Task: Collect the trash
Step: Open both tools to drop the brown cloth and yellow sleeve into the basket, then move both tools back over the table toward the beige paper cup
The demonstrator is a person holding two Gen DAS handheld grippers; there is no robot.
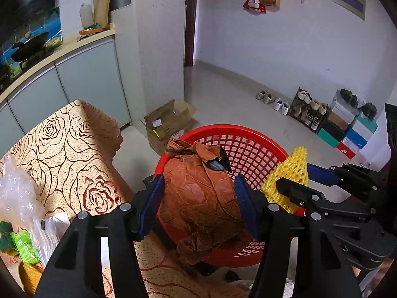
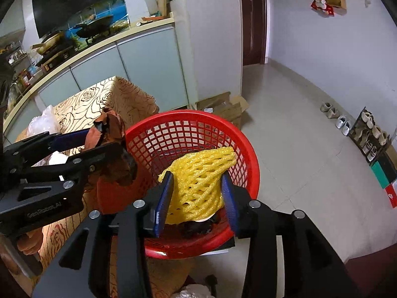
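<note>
A red mesh basket (image 1: 223,128) stands at the edge of the rose-patterned table (image 1: 69,149). My left gripper (image 1: 198,186) is shut on a crumpled orange-brown paper bag (image 1: 198,198), which it holds over the basket's near left rim. In the right wrist view, my right gripper (image 2: 196,177) hangs over the red mesh basket (image 2: 188,114) with a yellow foam net (image 2: 198,181) between its blue pads. The net touches both pads, and its lower end reaches dark scraps inside the basket. The left gripper (image 2: 99,141) and its paper bag (image 2: 109,126) show at the left of that view.
Clear plastic wrap (image 1: 17,191) and a green packet (image 1: 24,248) lie on the table to the left. An open cardboard box (image 1: 168,121) sits on the floor behind the basket. Kitchen cabinets (image 1: 86,79) run along the left; shoes and boxes (image 1: 342,124) line the right wall.
</note>
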